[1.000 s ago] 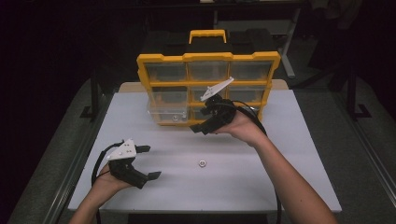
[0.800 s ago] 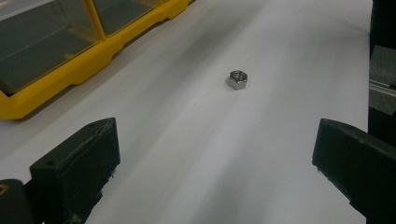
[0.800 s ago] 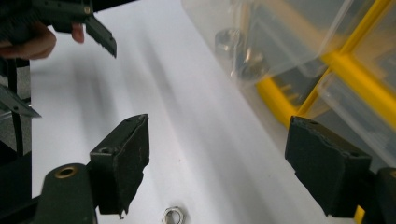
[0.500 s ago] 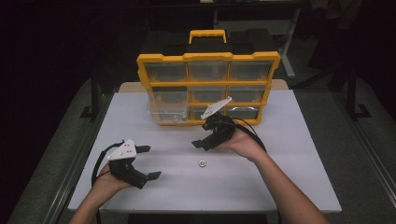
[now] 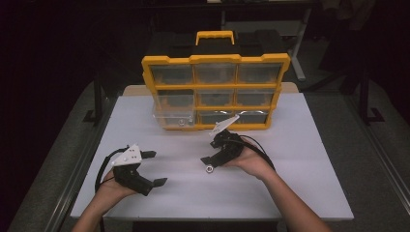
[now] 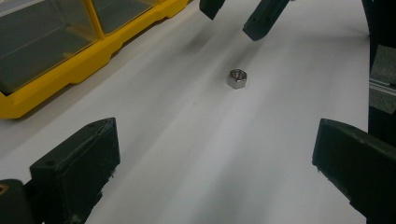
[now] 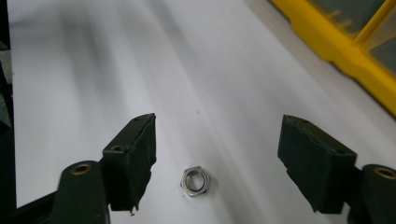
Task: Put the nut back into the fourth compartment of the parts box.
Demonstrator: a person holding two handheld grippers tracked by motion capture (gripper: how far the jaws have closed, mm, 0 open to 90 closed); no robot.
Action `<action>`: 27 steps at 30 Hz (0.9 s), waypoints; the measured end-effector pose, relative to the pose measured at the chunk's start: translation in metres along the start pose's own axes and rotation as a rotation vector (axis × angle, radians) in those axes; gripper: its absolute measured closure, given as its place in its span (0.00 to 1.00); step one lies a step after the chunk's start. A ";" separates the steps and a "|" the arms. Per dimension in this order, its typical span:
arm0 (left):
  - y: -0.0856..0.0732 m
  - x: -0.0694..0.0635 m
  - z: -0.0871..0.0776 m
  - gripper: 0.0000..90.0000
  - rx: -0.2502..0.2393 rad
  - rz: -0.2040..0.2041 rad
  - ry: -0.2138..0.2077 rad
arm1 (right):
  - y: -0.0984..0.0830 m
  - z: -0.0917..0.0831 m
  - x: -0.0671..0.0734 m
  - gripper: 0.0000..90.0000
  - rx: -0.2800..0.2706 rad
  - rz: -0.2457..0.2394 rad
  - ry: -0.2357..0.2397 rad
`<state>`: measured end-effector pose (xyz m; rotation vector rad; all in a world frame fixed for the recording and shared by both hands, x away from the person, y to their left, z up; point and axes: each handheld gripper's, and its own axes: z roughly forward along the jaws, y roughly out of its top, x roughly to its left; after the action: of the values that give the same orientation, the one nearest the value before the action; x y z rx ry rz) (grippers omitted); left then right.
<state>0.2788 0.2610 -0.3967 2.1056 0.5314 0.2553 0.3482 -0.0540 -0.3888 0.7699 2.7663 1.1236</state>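
My right gripper [image 5: 211, 163], jaws spread and just now narrowing, hangs directly over the small silver hexagonal steel nut [image 7: 195, 181] lying flat mid-bench on the white bench [image 5: 300, 159], empty between them, nearer than my spread left gripper [image 5: 153, 168].

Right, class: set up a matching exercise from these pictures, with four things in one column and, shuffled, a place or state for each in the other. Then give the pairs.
Things:
1. nut
2. organiser
3. left gripper
4. right gripper

Places or states:
A. yellow frame, at the back of the table
B. open, at the near left, away from the nut
C. lies flat on the table
D. open, jaws either side of the nut, no contact

Pairs: 1-C, 2-A, 3-B, 4-D
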 end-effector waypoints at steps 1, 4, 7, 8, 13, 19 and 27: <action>0.000 0.000 0.000 0.01 -0.002 -0.001 0.000 | -0.001 0.001 0.001 0.33 0.002 0.009 0.002; 0.000 0.000 0.000 0.01 -0.005 -0.001 -0.001 | -0.005 0.005 0.003 0.36 0.016 0.028 0.013; -0.001 0.000 0.001 0.01 -0.008 -0.002 -0.001 | -0.009 0.009 0.004 0.40 0.027 0.031 0.010; -0.001 0.000 0.001 0.01 -0.008 -0.001 -0.001 | -0.011 0.010 0.004 0.42 0.030 0.038 0.017; 0.000 0.000 0.001 0.01 -0.006 -0.001 -0.001 | -0.017 0.018 0.006 0.50 0.054 0.041 0.022; 0.000 0.000 0.000 0.01 -0.005 0.002 -0.002 | -0.021 0.026 0.009 0.58 0.084 0.037 0.015; 0.000 0.000 0.001 0.01 -0.006 0.003 -0.002 | -0.025 0.033 0.011 0.66 0.116 0.046 0.001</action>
<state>0.2788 0.2604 -0.3971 2.1008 0.5257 0.2559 0.3356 -0.0426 -0.4285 0.8487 2.8501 0.9773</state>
